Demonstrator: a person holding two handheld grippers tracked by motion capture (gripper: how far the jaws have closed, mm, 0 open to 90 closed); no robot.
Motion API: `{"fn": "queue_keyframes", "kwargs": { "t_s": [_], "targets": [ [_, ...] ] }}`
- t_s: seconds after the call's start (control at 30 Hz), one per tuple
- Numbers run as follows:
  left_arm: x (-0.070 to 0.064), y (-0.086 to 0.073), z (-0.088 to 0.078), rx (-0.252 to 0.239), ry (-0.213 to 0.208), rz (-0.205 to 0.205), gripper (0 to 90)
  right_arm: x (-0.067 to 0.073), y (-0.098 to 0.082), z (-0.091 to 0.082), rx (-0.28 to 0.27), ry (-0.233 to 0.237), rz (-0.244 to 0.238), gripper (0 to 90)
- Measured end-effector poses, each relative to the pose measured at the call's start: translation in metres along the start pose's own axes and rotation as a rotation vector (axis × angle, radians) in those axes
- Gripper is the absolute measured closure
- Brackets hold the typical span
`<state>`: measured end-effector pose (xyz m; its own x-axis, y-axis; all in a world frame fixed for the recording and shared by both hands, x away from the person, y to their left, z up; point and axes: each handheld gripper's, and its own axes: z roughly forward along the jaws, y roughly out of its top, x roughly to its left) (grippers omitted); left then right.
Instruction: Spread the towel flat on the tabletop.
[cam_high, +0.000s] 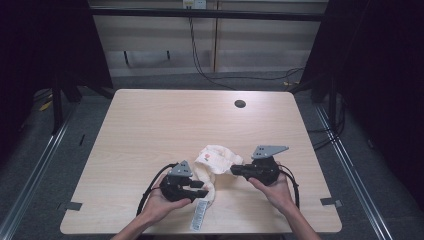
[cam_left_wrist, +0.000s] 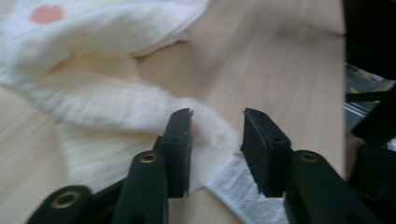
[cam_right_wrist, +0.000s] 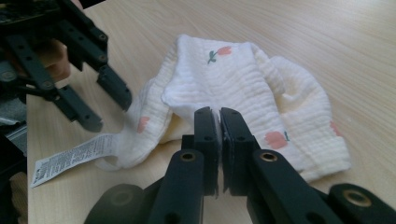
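A crumpled white muslin cloth with small red flower prints is lying on the pale wooden tabletop, near its front edge, between the person's two hands. The right gripper is pinching an edge of the cloth, jaws pressed together on the fabric. The left gripper is hovering with jaws spread over the cloth's end beside its white printed care label, not gripping it
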<state>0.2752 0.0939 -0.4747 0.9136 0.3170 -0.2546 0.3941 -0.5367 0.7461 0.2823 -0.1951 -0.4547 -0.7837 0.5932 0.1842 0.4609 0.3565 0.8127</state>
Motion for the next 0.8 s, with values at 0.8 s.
{"fn": "queue_keyframes", "kwargs": {
  "t_s": [0.8],
  "targets": [
    [-0.009,-0.006,0.040,0.059,0.042,0.098,61.9,-0.001,-0.004,0.002,0.012,0.002,-0.002,86.2]
  ]
}}
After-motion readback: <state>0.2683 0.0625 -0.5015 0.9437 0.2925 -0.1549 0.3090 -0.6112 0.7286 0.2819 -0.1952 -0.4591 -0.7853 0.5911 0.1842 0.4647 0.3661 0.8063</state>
